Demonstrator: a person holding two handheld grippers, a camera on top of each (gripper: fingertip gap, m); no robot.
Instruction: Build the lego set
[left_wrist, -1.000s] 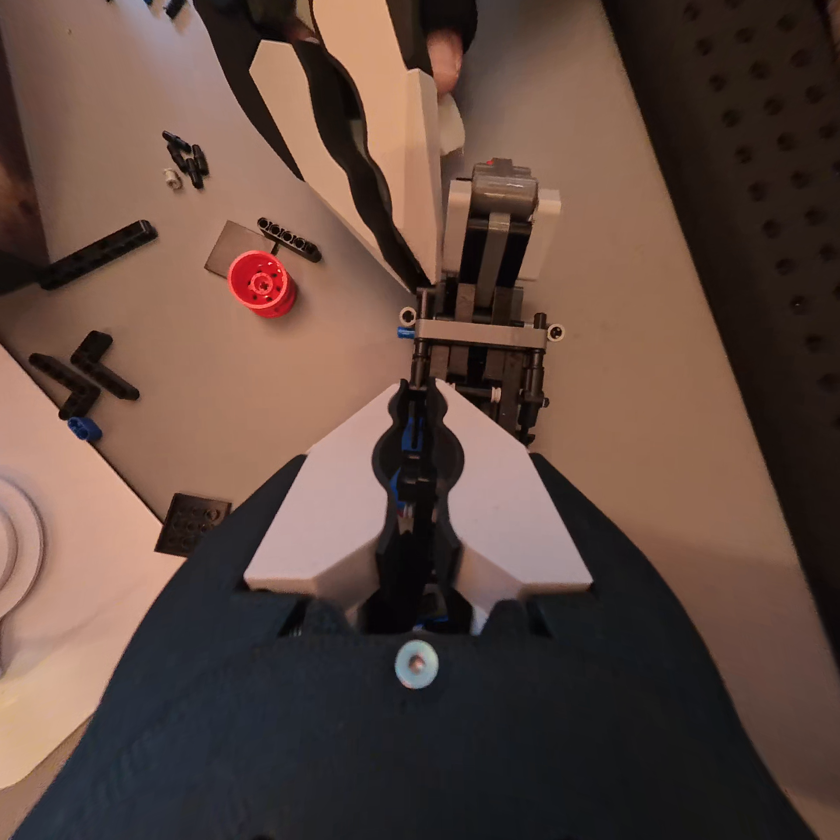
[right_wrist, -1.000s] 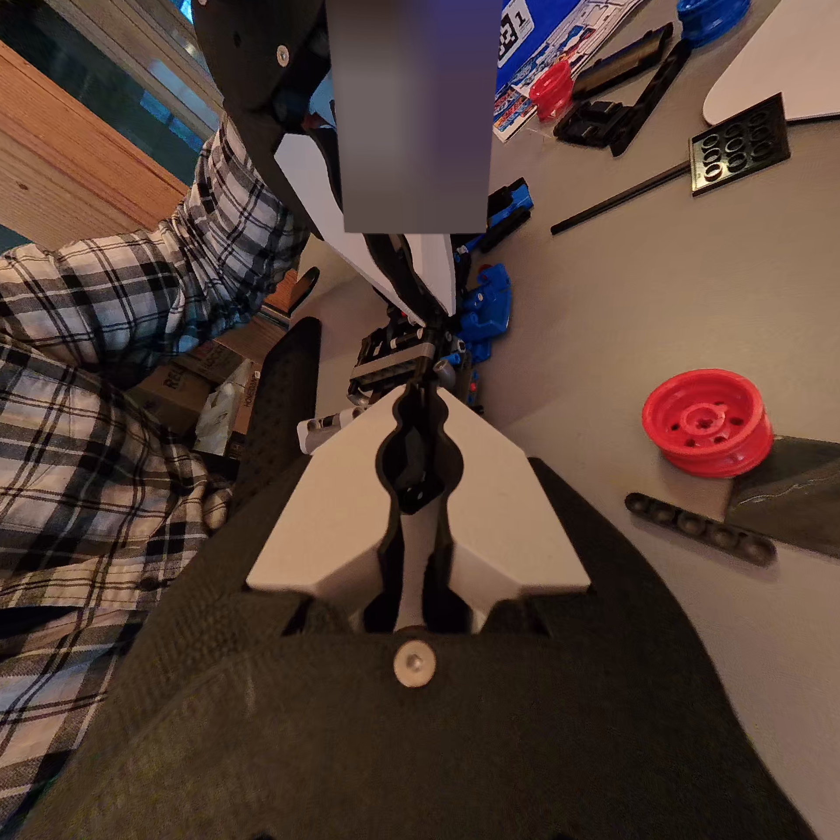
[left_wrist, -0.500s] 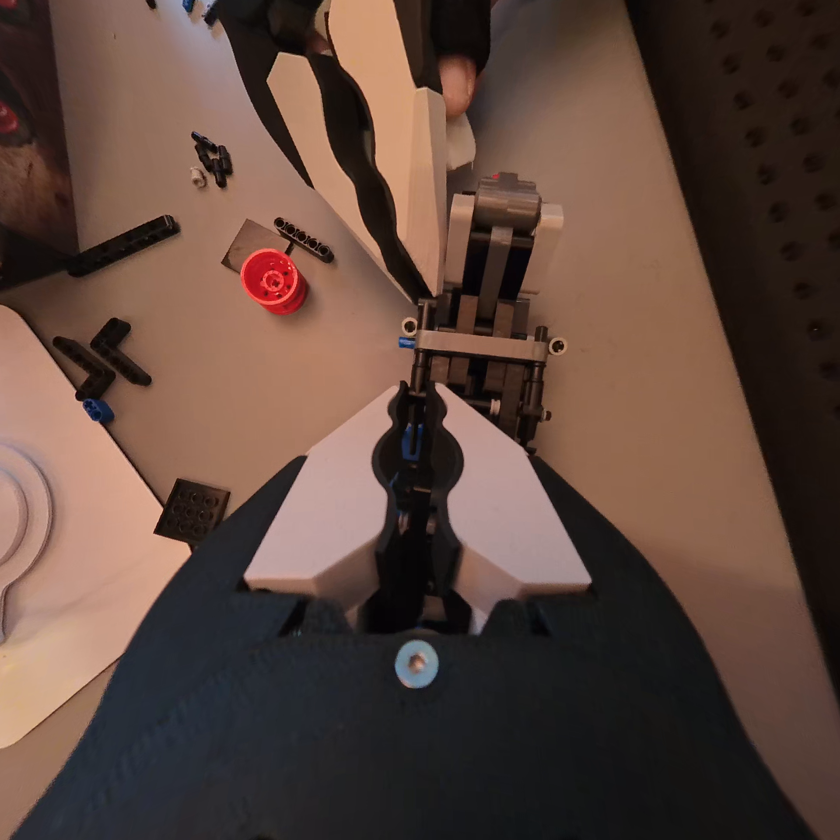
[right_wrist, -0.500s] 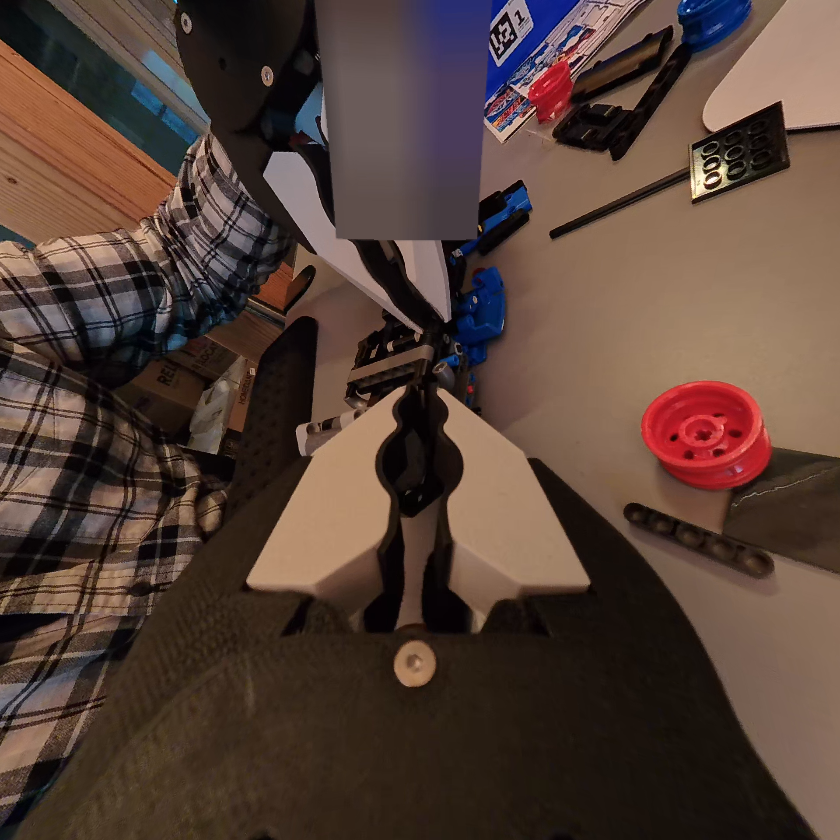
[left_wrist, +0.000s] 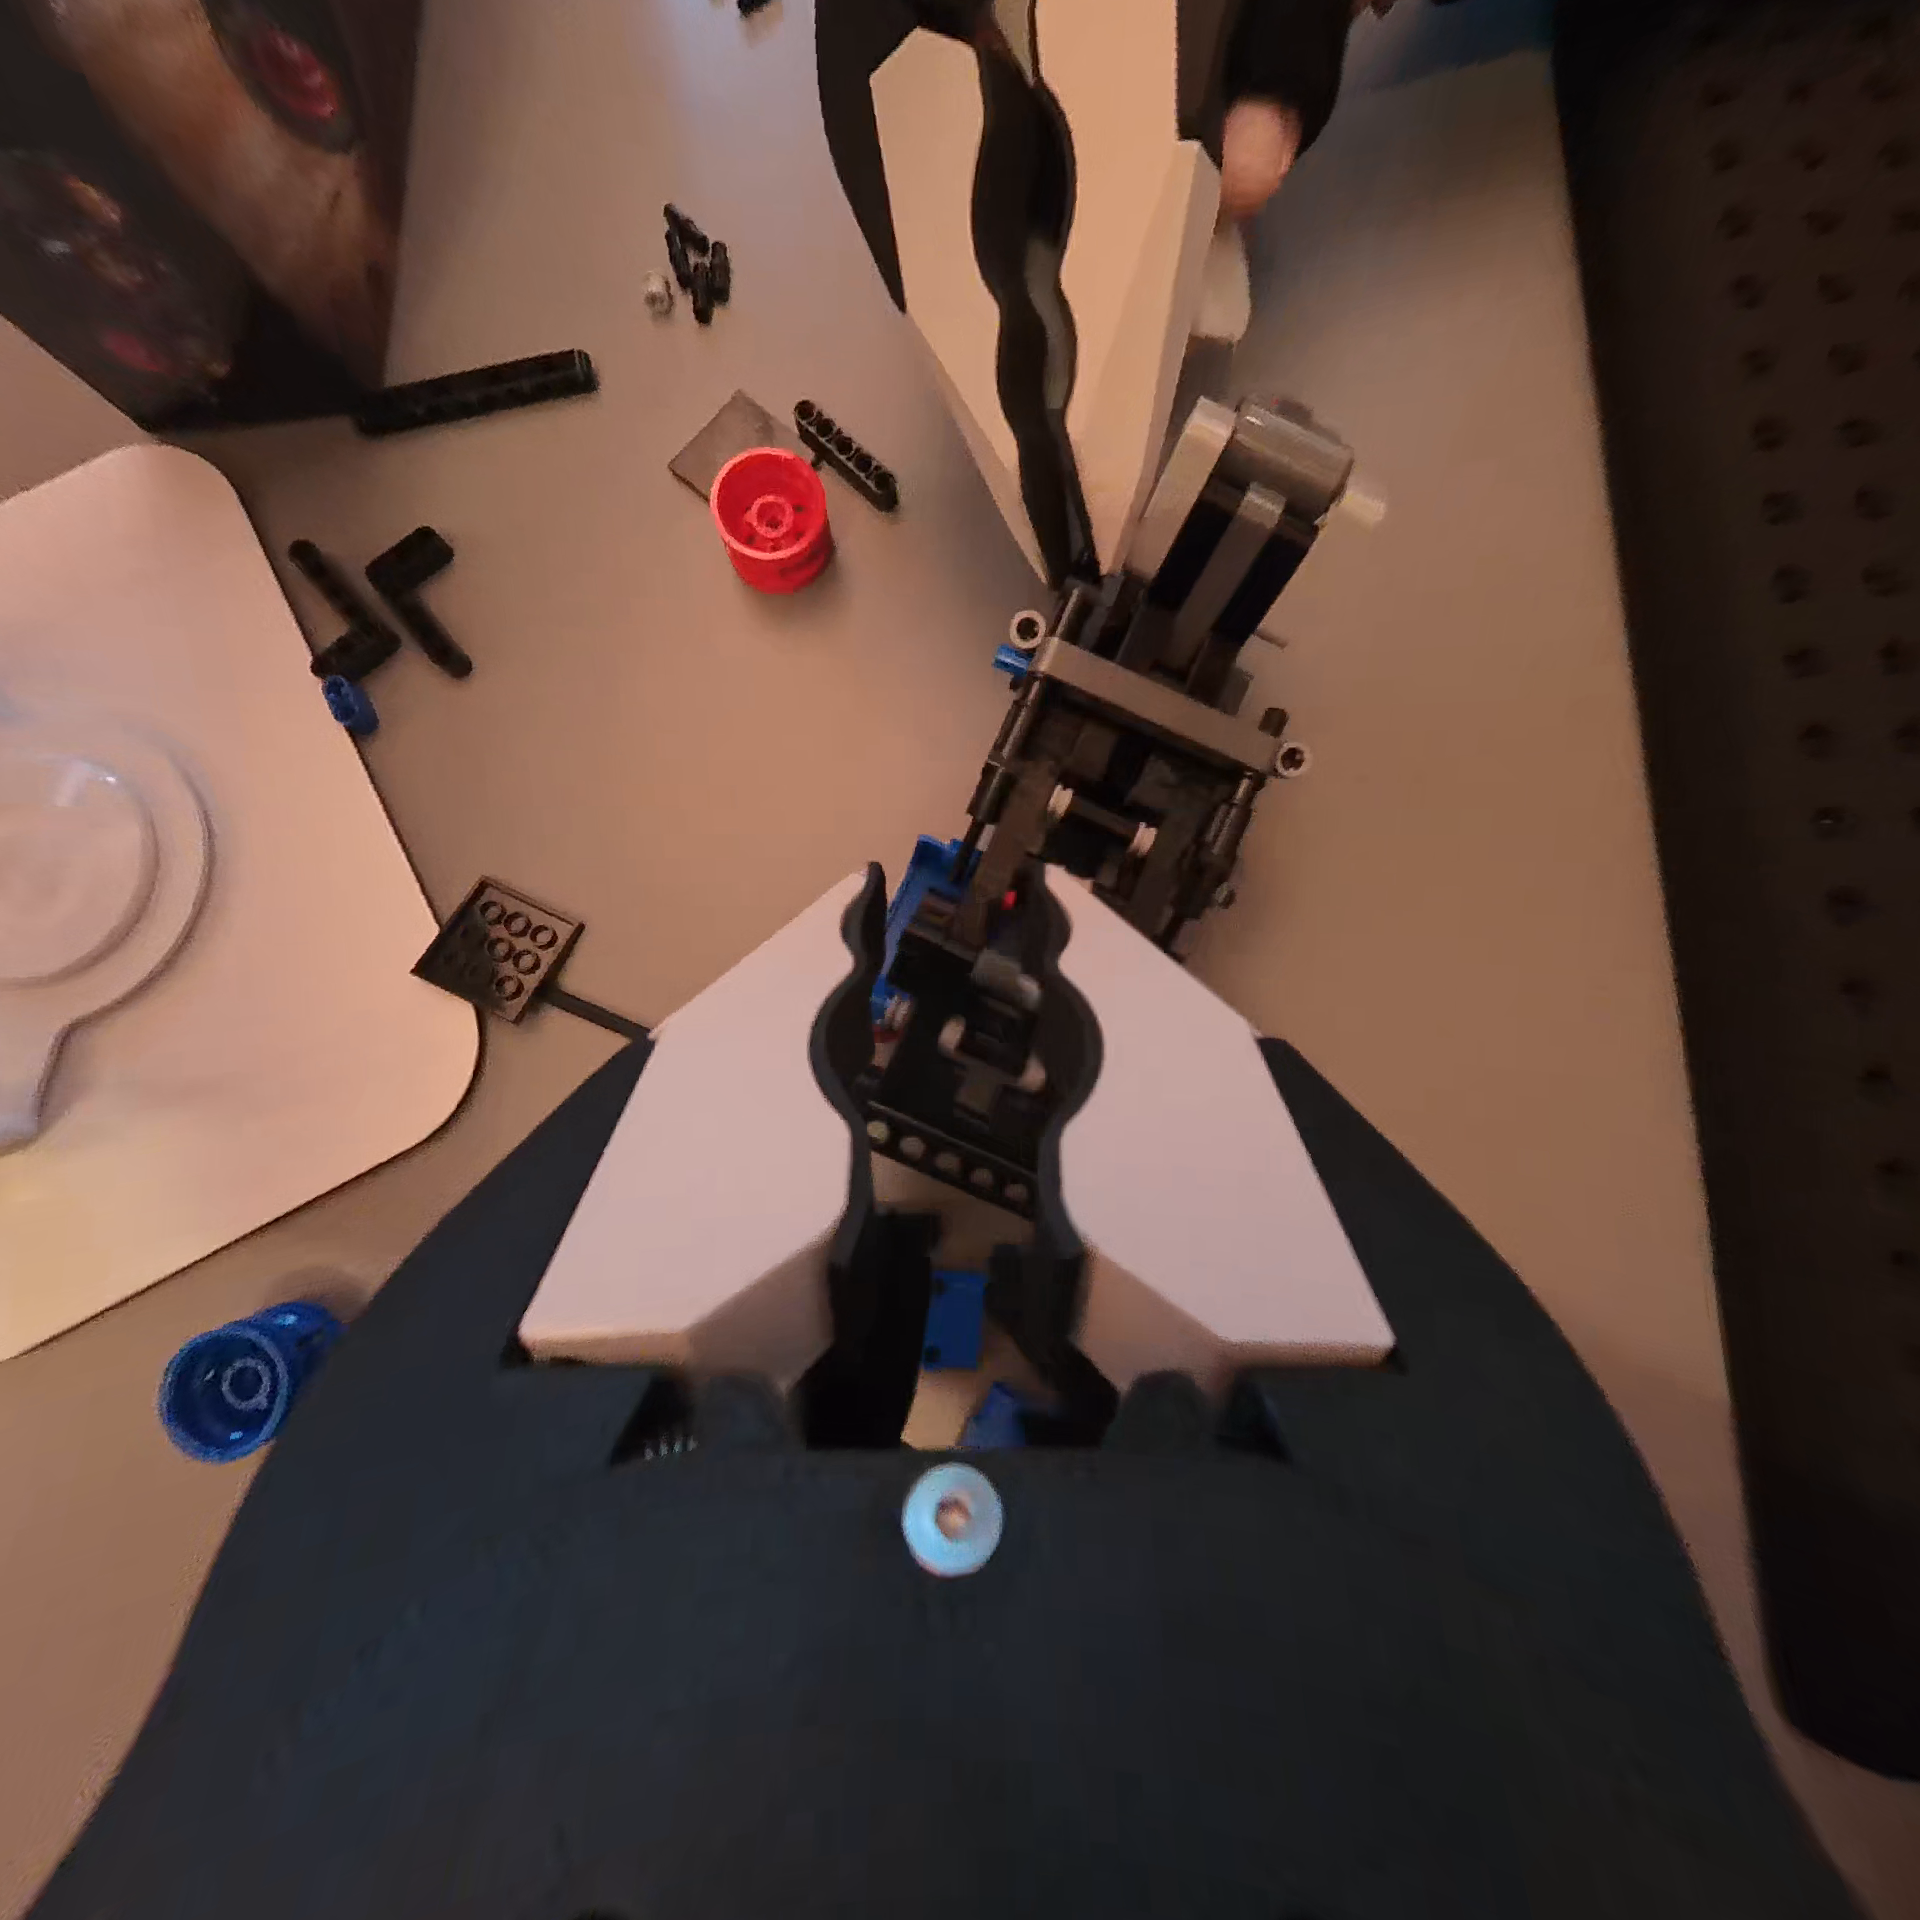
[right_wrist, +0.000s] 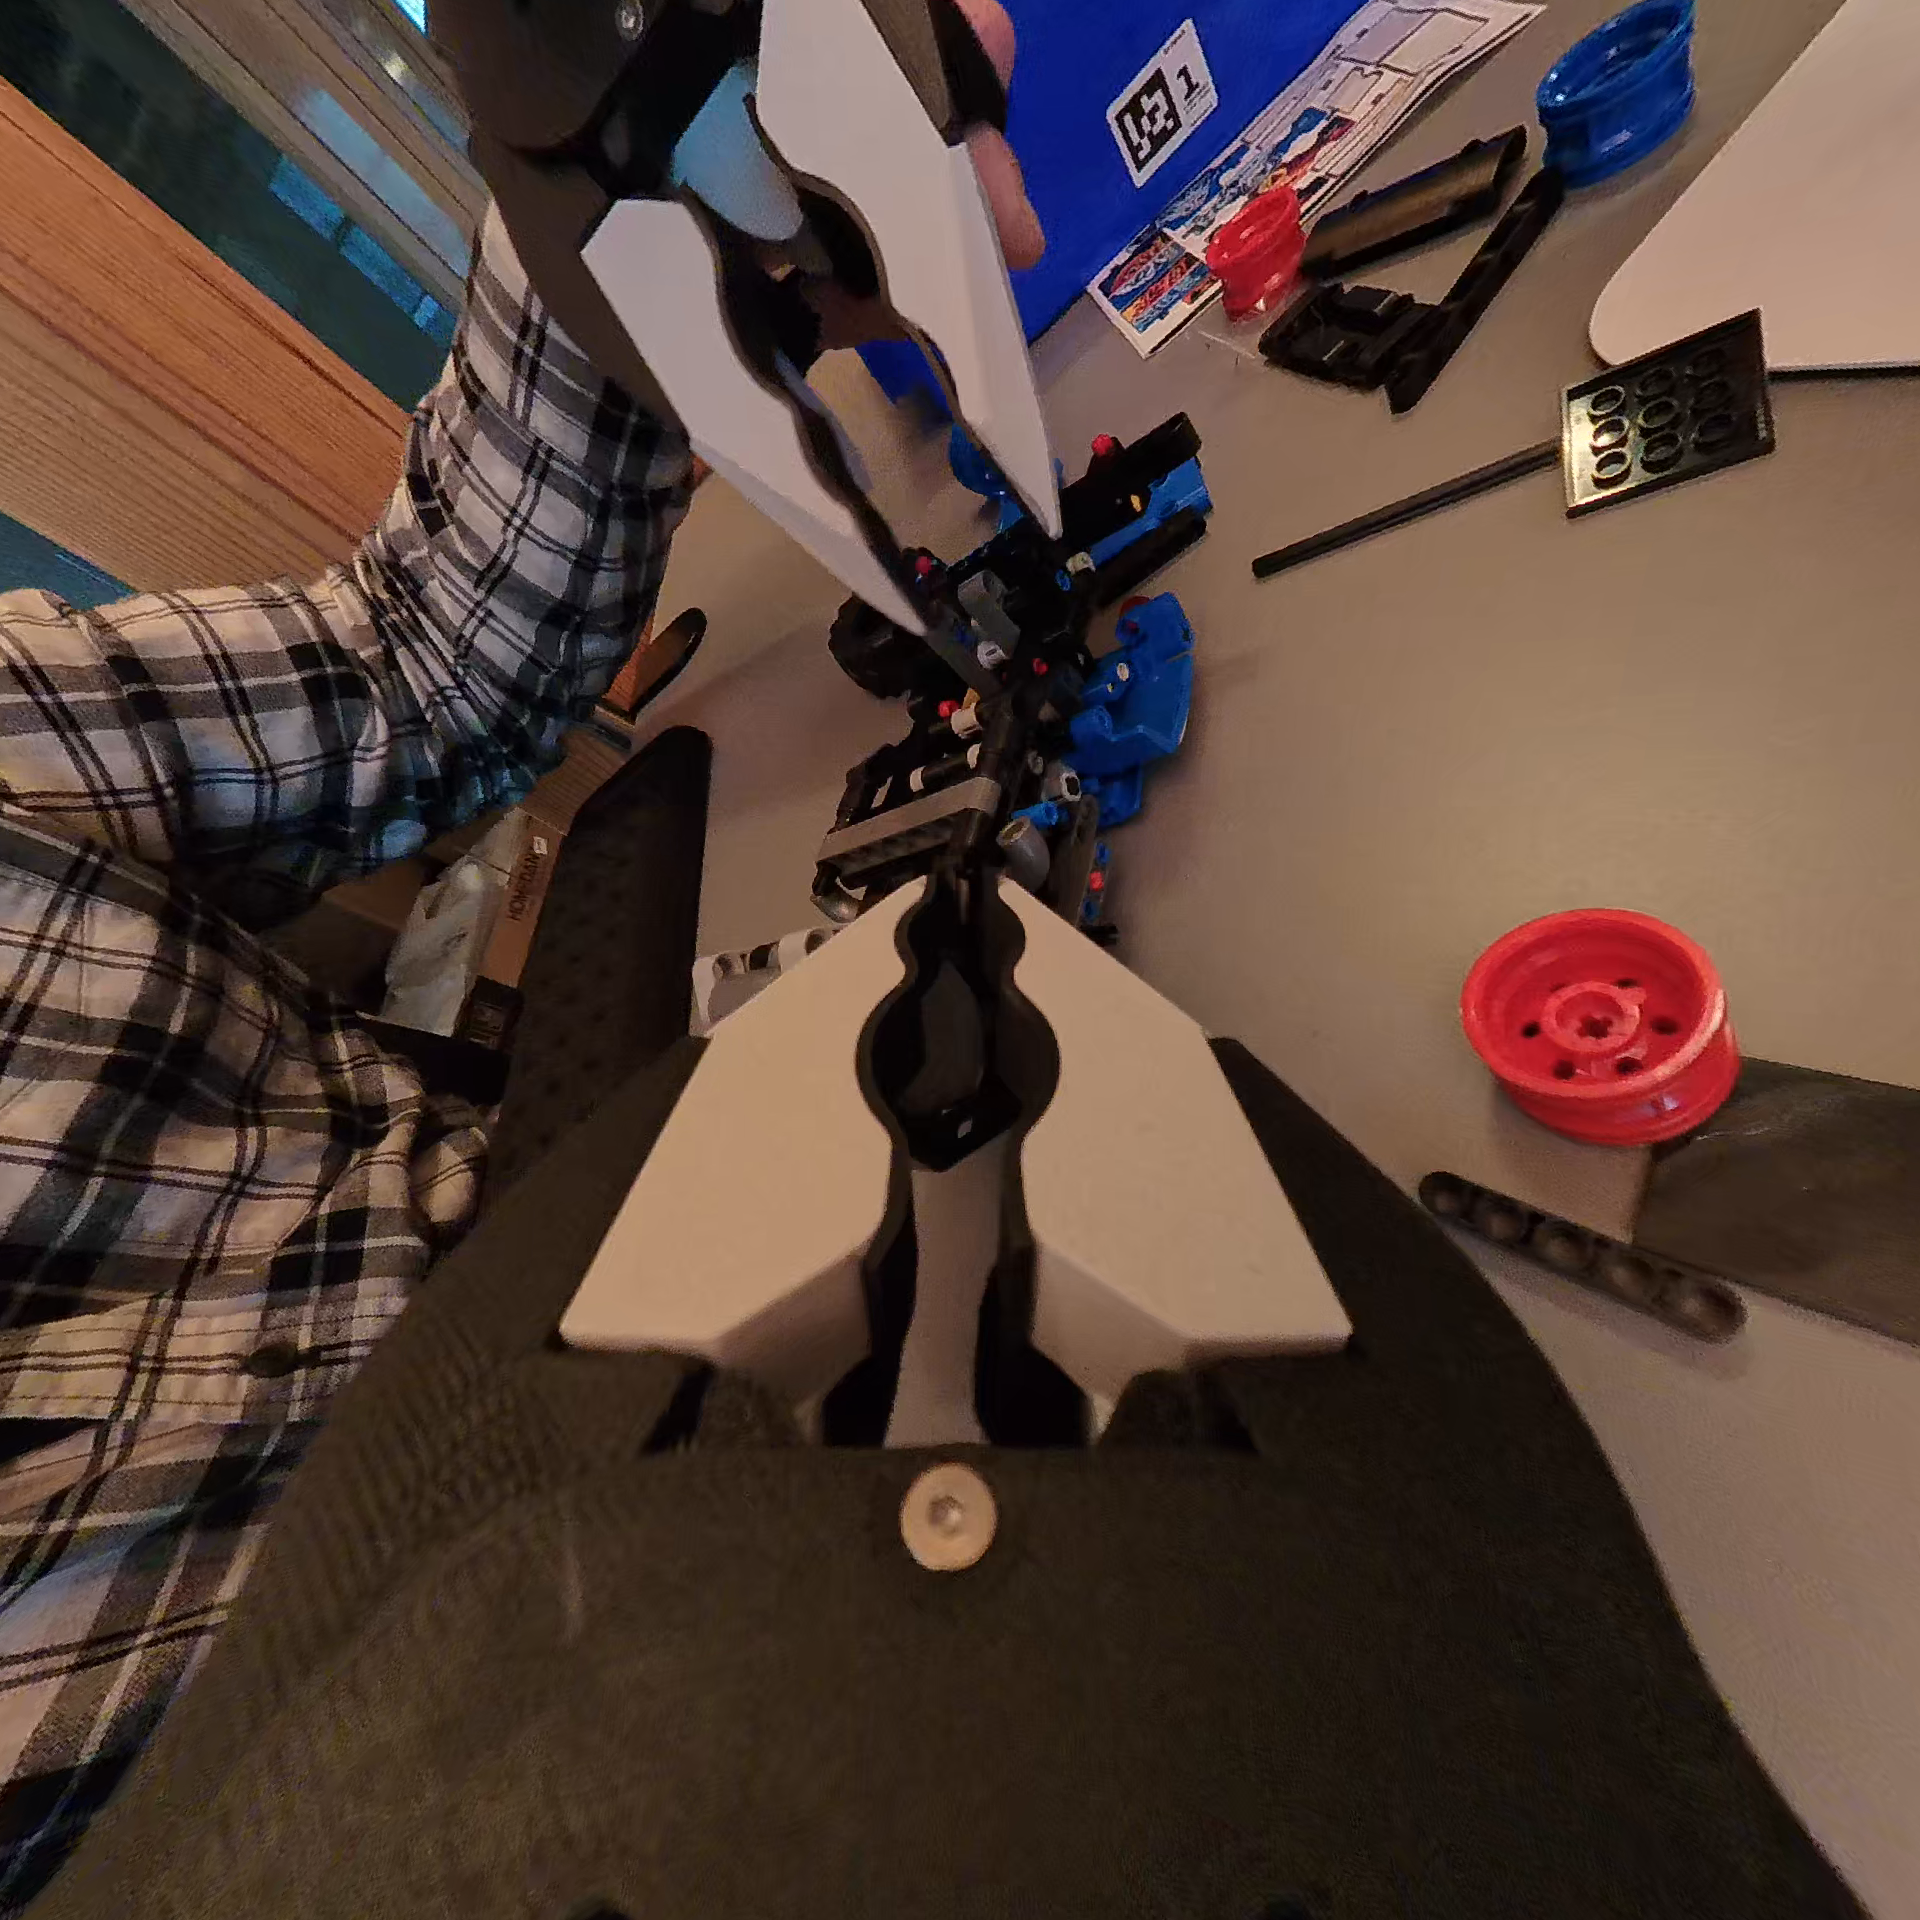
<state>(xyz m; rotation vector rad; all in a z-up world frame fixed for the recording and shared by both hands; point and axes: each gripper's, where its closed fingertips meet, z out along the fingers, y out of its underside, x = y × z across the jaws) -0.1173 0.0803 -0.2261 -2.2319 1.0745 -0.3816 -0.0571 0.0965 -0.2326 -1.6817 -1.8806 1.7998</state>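
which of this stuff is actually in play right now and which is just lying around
In play: lego assembly, gripped by the right gripper; left gripper, open around its near end.

Lying about: red wheel, blue wheel, black square plate, long black beam, instruction booklet.

Grey table (left_wrist: 644, 790). Lying on it: half-built black, grey and blue lego model (left_wrist: 1132, 748); red wheel (left_wrist: 771, 517) touching dark flat plate (left_wrist: 727, 449), black holed beam (left_wrist: 846, 455) just beside; black L-shaped pieces (left_wrist: 376, 611); small blue connector (left_wrist: 347, 700); black studded plate (left_wrist: 501, 950) at edge of white board (left_wrist: 208, 935); blue wheel (left_wrist: 241, 1384) near board corner; instruction booklet (right_wrist: 1288, 156) at far side.
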